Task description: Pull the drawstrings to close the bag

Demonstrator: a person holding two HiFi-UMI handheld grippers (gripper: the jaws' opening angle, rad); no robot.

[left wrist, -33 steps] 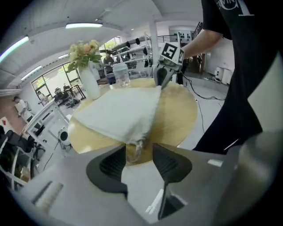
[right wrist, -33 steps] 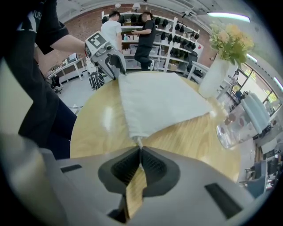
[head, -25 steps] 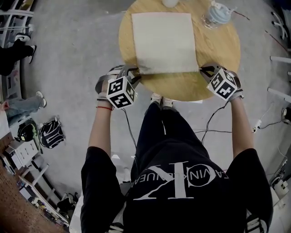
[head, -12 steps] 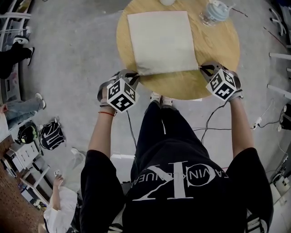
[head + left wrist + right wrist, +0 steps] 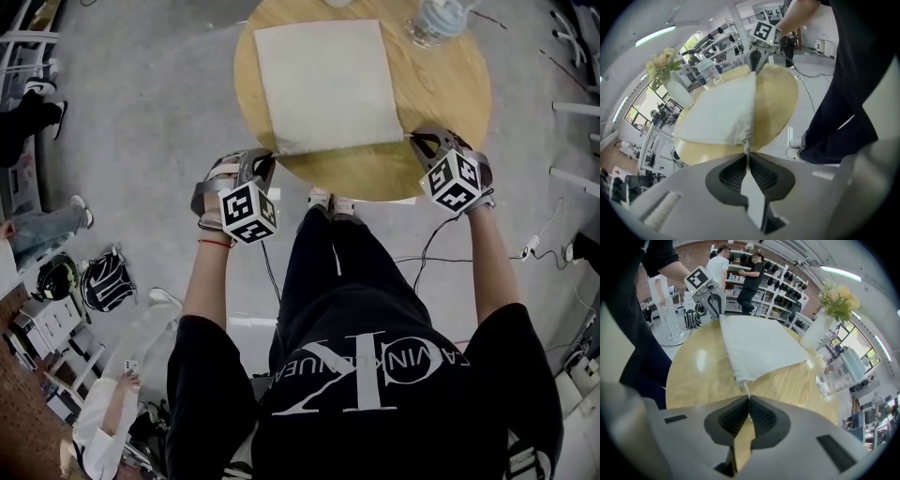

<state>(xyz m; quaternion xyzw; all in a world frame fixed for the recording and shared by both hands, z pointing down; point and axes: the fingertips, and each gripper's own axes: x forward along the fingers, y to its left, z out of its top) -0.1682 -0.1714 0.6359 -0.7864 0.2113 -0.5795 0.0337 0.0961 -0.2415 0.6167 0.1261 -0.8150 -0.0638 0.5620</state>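
The cloth bag (image 5: 323, 84) lay flat on the round wooden table (image 5: 450, 103). Its mouth edge was on the near side, toward the person, with one near corner at each gripper.

The left gripper (image 5: 266, 159) sat at the near-left corner. Its jaws had just been closing, and its own view showed the tips pinched almost together on the left drawstring (image 5: 746, 147), which ran from the bag's corner straight into the pads. The right gripper (image 5: 417, 141) sat at the near-right corner with its jaws drawn in just as tight on the right drawstring (image 5: 746, 389).

Both grips therefore looked made, and that would be the first part of the job. The closing itself appeared not to have begun. The mouth edge ran straight across from corner to corner with no gathering or puckering, and the fabric rose only slightly at the corners (most plainly in the left gripper view). What seemed left was the pull proper: drawing the two cords apart, to the left and right, until the opening bunched shut.
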